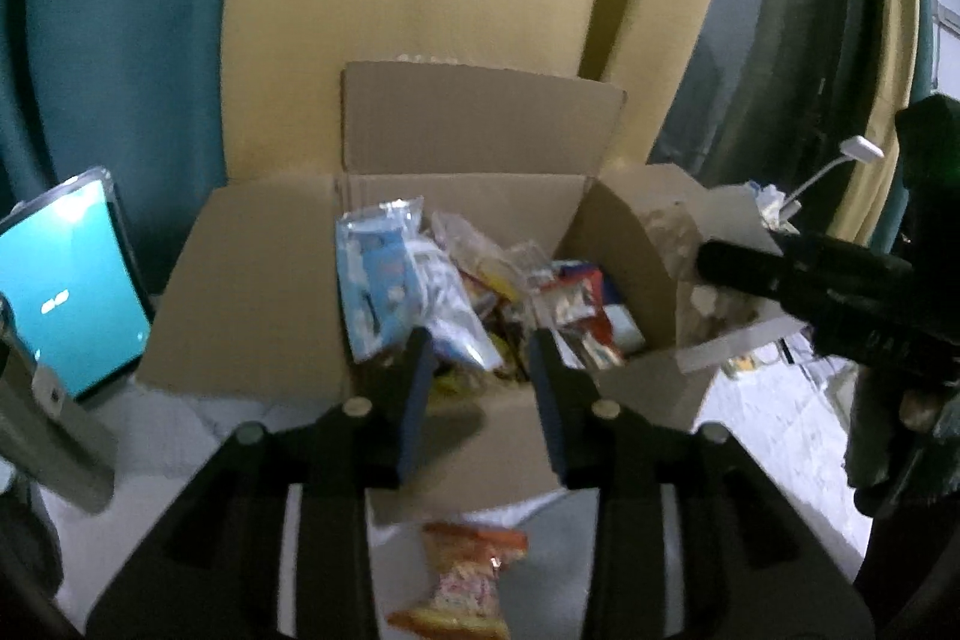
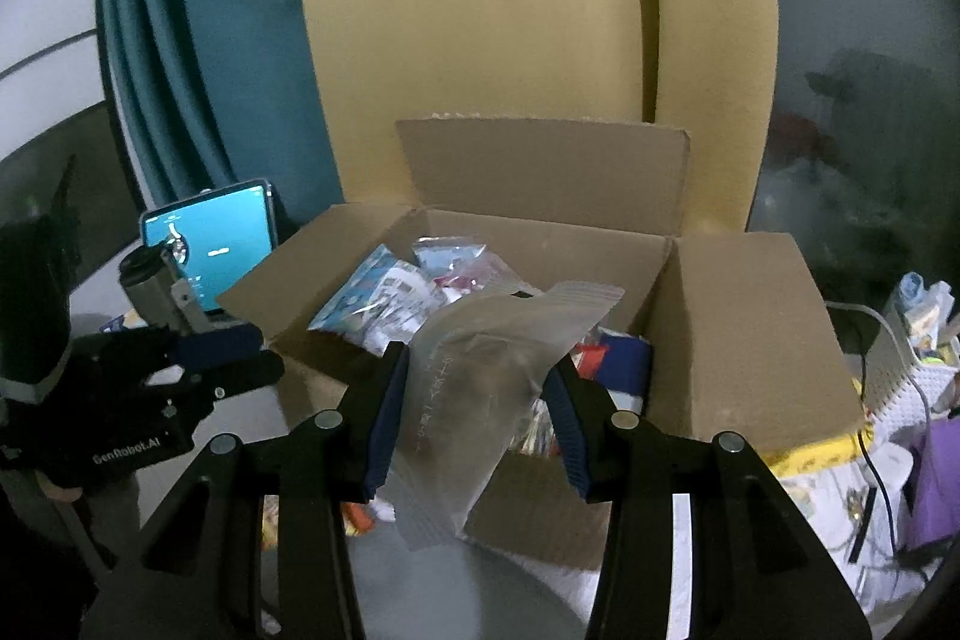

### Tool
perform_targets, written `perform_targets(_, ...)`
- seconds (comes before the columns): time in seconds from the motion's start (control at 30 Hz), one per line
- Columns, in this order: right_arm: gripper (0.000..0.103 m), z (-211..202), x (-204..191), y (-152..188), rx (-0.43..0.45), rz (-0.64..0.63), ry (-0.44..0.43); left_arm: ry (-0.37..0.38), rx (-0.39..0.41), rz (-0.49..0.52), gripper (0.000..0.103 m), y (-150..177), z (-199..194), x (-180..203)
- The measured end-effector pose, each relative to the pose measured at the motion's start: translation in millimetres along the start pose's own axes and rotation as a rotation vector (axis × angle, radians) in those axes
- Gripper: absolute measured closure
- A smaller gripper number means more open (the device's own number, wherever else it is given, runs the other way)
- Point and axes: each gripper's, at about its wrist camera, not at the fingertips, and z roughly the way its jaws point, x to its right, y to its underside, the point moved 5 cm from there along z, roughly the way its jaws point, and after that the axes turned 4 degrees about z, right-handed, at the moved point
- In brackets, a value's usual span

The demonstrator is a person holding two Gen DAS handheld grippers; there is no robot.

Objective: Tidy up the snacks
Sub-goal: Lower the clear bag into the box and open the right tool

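One clear plastic pouch (image 2: 480, 388) sits between the fingers of the right gripper (image 2: 477, 400), at the centre of the right wrist view, hanging in front of the open cardboard box (image 2: 738, 328). Both pads press its sides, so the fingers are part-way closed on it. It looks light, thin and floppy (the film creases and sags below the grip), probably slippery too, so I judge a pinch across the body near the sealed top edge to be the safest hold; a hard squeeze could crush whatever is inside.

The left gripper (image 1: 480, 370), low in the centre of the left wrist view, stands slightly open with nothing between its fingers. Below it, at the bottom centre, one orange snack packet (image 1: 465, 580) lies on the pale tabletop (image 1: 780, 430), outside the box. It looks crinkly and light, best taken by its pinched middle.

Counting: one box with four flaps open, two grippers, one lit phone (image 1: 72, 286) at the left edge. Inside the box is a loose heap of wrapped snacks (image 1: 480, 292), at least five, though blur prevents an exact count.
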Motion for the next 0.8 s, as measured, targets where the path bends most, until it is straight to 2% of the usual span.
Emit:
perform_targets(0.17, 0.055, 29, 14, -11, -0.018, 0.014, 0.003, -0.006, -0.007, -0.004, 0.065, -14, 25, -11)
perform_targets(0.4, 0.054, 67, 36, -22, -0.047, 0.052, 0.027, -0.014, -0.02, -0.018, 0.056, -25, 52, -22)
perform_targets(0.47, 0.048, 75, 41, -23, -0.058, 0.067, 0.032, -0.019, -0.025, -0.025, 0.054, -25, 57, -26)
perform_targets(0.53, 0.031, 78, 44, -23, -0.053, 0.081, 0.035, -0.018, -0.027, -0.03, 0.05, -26, 60, -27)
perform_targets(0.6, 0.03, 79, 45, -23, -0.054, 0.086, 0.033, -0.013, -0.027, -0.034, 0.036, -25, 60, -28)
perform_targets(0.8, 0.03, 72, 39, -20, -0.058, 0.075, 0.042, -0.007, -0.005, -0.04, 0.034, -26, 45, -25)
